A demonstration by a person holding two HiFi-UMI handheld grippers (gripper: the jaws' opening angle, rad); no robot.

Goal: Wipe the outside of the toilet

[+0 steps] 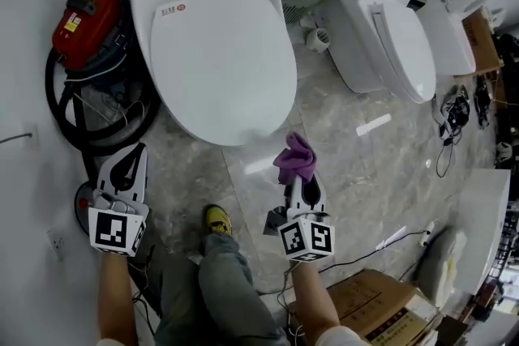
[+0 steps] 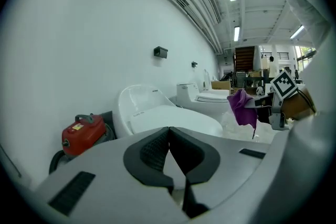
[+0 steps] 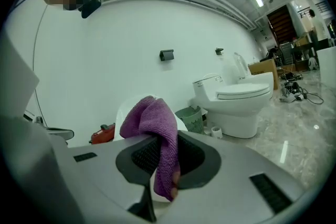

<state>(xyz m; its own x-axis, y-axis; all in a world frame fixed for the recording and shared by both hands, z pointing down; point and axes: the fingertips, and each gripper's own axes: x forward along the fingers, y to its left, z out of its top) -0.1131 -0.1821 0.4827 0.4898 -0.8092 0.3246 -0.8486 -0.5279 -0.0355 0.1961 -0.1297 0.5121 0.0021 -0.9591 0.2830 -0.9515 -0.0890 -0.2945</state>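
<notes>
- Right gripper (image 1: 300, 181) jaws clamped on purple cloth (image 1: 294, 160), near the toilet (image 1: 219, 53) front rim.
- Left gripper (image 1: 138, 151) jaws pressed together, empty, off the toilet's left side.

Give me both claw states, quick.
Left claw: closed, empty.
Right claw: closed on the purple cloth.
</notes>
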